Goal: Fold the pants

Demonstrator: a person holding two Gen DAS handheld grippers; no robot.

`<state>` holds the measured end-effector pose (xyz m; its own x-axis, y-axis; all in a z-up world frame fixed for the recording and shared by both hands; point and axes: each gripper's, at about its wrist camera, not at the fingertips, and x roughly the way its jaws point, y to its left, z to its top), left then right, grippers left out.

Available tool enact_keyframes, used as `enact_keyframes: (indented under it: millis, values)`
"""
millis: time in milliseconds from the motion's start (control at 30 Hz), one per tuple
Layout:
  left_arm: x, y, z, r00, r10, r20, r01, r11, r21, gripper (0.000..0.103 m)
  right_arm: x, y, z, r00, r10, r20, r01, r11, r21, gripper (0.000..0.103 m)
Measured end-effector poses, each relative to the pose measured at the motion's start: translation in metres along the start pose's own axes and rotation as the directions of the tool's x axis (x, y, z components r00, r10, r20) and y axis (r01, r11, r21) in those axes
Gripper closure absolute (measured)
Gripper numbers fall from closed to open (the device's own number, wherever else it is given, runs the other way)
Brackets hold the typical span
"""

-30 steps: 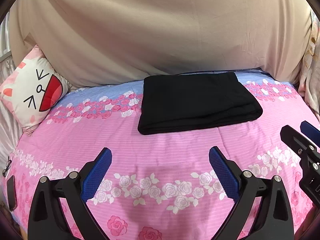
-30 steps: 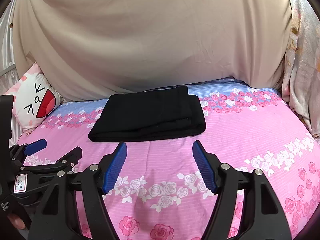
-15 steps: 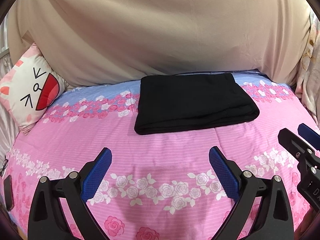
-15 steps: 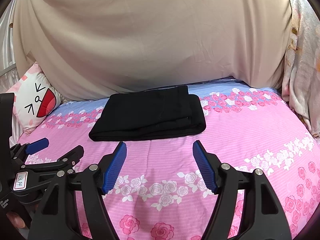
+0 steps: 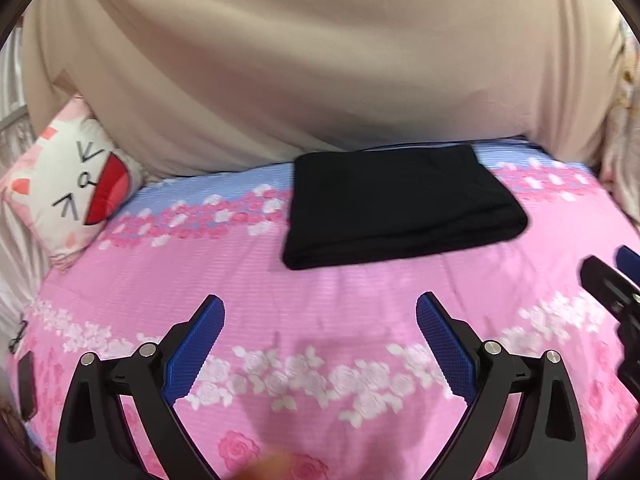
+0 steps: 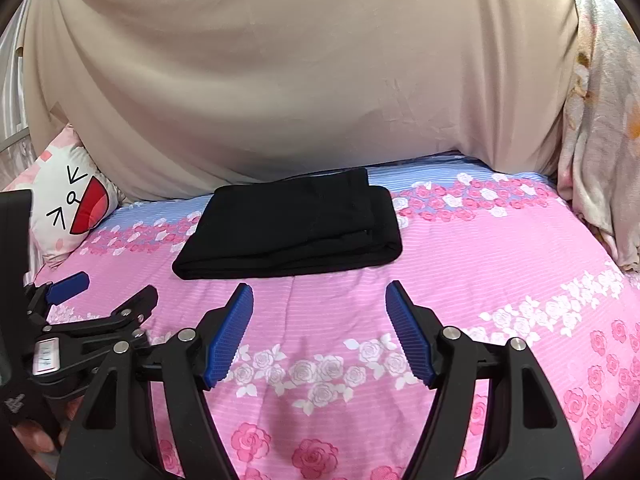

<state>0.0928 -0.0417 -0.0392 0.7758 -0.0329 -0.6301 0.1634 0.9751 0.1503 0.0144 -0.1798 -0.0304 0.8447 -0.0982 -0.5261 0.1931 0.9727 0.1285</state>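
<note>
Pink rose-print bed (image 5: 360,292) fills the left wrist view, beige sheet (image 5: 320,60) hung behind it, cat-face cushion (image 5: 76,184) at far left. Black pants (image 5: 400,208) lie folded into a flat rectangle near the back of the bed, ahead of and slightly right of centre. Left gripper (image 5: 320,320): fingers (image 5: 196,344) spread wide, holding nothing, hovering above the bedspread well short of the pants. Part of the right gripper (image 5: 612,280) shows at the right edge.

Right wrist view: same bed (image 6: 480,280), sheet (image 6: 300,60) and cushion (image 6: 72,204). Pants (image 6: 292,228) lie ahead, a little left of centre. Right gripper (image 6: 320,308): fingers (image 6: 408,332) spread apart, empty, near the pants' front edge but not touching. Left gripper (image 6: 104,292) visible at lower left, fingers apart.
</note>
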Motion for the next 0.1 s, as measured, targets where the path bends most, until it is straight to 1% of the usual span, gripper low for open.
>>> enact_keyframes:
  millis: [33, 100]
  values:
    - [-0.0031, -0.0003, -0.0020, 1.000, -0.001, 0.001, 0.001, 1.000, -0.001, 0.008, -0.0028, -0.0006, -0.0018, 1.000, -0.004, 0.002, 0.004, 1.000, -0.001, 0.027]
    - [-0.0091, -0.0009, -0.0061, 1.000, -0.002, 0.006, 0.002, 1.000, 0.003, 0.008, -0.0059, -0.0020, -0.0034, 1.000, -0.007, 0.004, 0.007, 1.000, -0.006, 0.026]
